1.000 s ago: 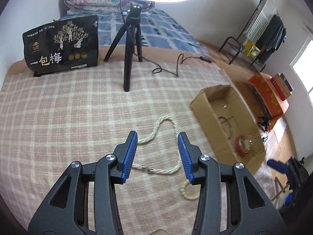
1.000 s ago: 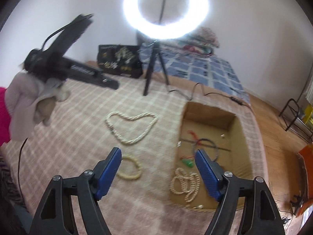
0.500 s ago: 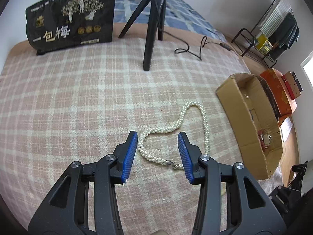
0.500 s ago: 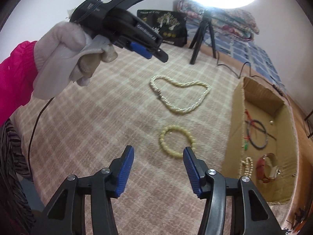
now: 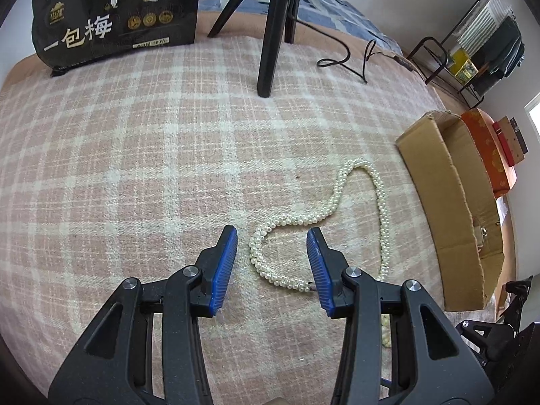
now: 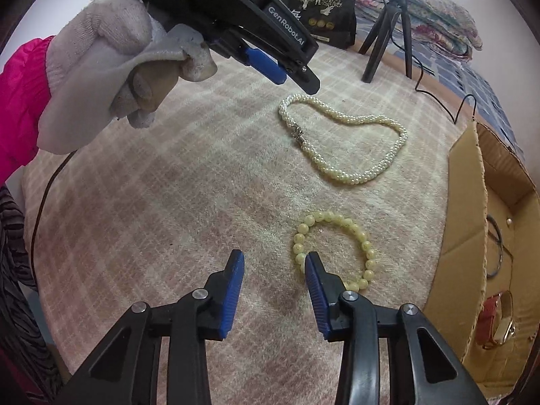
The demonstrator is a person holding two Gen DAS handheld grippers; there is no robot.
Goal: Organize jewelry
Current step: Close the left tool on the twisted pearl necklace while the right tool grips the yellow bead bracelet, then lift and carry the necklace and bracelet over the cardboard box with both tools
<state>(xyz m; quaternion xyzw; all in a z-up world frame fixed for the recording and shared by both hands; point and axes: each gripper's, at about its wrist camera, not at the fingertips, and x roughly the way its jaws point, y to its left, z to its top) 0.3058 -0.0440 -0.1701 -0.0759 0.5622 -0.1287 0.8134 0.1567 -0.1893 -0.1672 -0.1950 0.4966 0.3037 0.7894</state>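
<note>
A white pearl necklace lies in a loop on the plaid blanket; it also shows in the right wrist view. My left gripper is open just above the loop's near left bend, jaws on either side of it, not touching. In the right wrist view it hovers over the necklace's left end. A yellow bead bracelet lies nearer. My right gripper is open and empty, its right fingertip at the bracelet's left edge. A cardboard box at the right holds jewelry.
A black tripod with a cable stands at the back, a black printed bag to its left. The box's near wall rises right of the bracelet. A gloved hand holds the left gripper.
Both grippers have come down and forward. The left now stands over the necklace's left bend. The right has narrowed its opening and reached the bracelet's left edge.
</note>
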